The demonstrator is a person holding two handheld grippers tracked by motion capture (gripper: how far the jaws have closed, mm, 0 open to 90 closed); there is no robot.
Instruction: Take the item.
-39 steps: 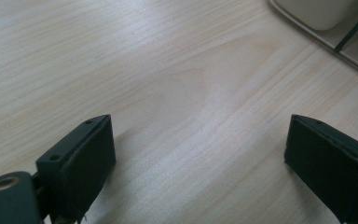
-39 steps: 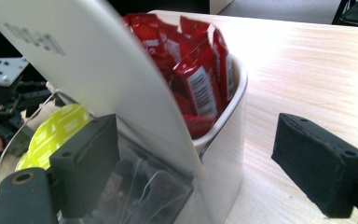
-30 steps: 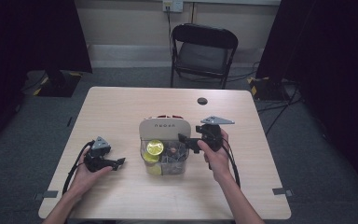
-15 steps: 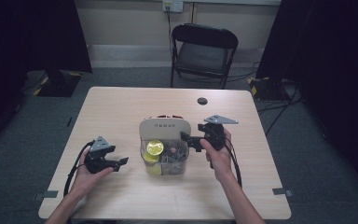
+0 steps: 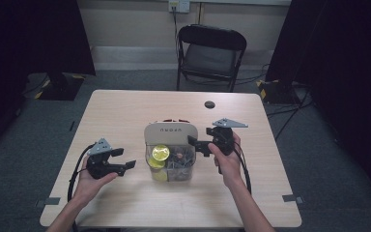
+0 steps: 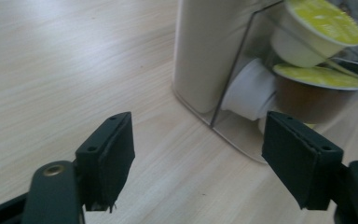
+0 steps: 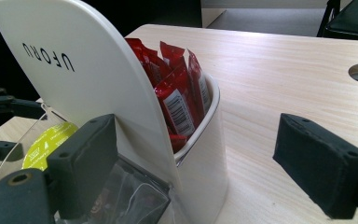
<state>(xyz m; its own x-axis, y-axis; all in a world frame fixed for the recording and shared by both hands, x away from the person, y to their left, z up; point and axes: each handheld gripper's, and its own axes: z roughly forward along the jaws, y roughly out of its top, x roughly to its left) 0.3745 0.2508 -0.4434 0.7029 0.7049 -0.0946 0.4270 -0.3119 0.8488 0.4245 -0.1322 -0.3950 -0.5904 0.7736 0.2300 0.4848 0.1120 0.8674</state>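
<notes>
Both jaws apart: left hand-held gripper [image 5: 125, 166] near organizer [image 5: 170, 135] (pods inside), right hand-held gripper [image 5: 196, 143] beside it.

Bright, even overhead light on the table [image 5: 125, 111]; dark surroundings; close views slightly soft.

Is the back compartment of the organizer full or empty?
Full: red sachets stand packed upright in the organizer behind its tall cream panel.

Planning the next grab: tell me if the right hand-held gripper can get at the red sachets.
Probably yes: the right hand-held gripper is open, the red sachets stand exposed behind the organizer's back panel.
</notes>
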